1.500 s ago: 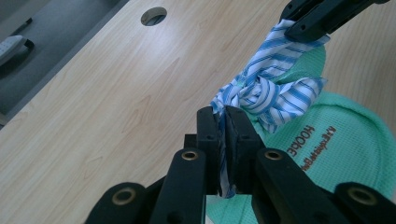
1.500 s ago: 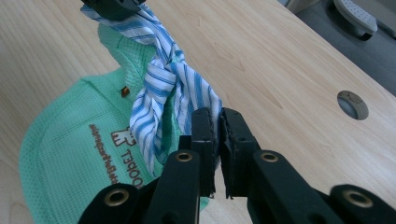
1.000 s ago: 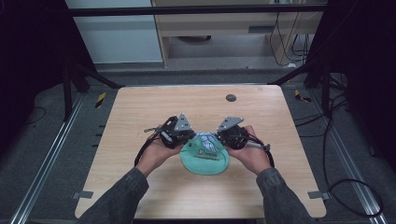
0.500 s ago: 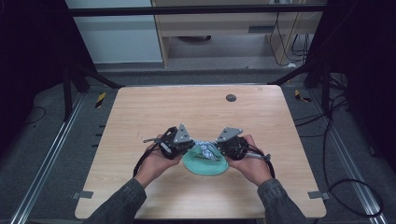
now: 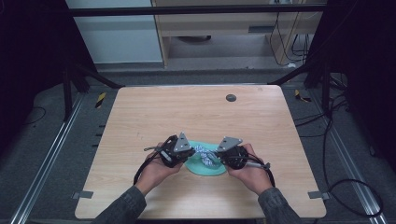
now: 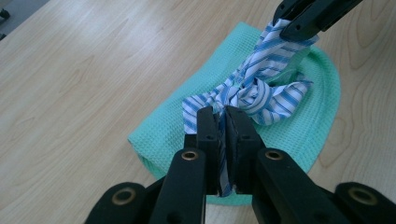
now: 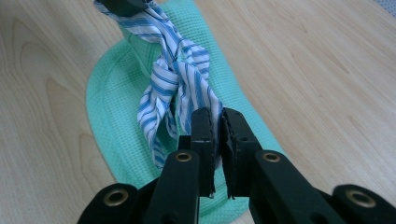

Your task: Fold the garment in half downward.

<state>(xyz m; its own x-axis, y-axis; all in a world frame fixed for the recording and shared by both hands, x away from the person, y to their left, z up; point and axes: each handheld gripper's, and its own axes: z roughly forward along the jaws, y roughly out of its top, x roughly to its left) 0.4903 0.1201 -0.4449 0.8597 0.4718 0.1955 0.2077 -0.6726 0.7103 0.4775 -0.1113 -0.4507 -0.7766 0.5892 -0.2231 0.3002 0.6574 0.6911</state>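
Note:
A green waffle-weave cloth (image 5: 205,167) lies folded on the wooden table (image 5: 196,112) near its front edge. A blue-and-white striped cloth strip (image 5: 207,156), twisted into a knot, hangs just above it. My left gripper (image 5: 185,155) is shut on one end of the striped strip (image 6: 252,95). My right gripper (image 5: 219,157) is shut on the other end (image 7: 180,77). The green cloth (image 6: 299,126) (image 7: 116,107) spreads under the knot in both gripper views. The right gripper's jaws enter the top of the left gripper view, and the left gripper's jaws enter the top of the right gripper view.
A small dark round disc (image 5: 230,97) sits at the far right part of the table. A cable (image 5: 144,165) trails from the left gripper and another cable (image 5: 266,170) from the right. Dark frame posts and floor rails surround the table.
Both hands and the cloths have moved toward the table's front edge. The grippers stay close together on the striped strip.

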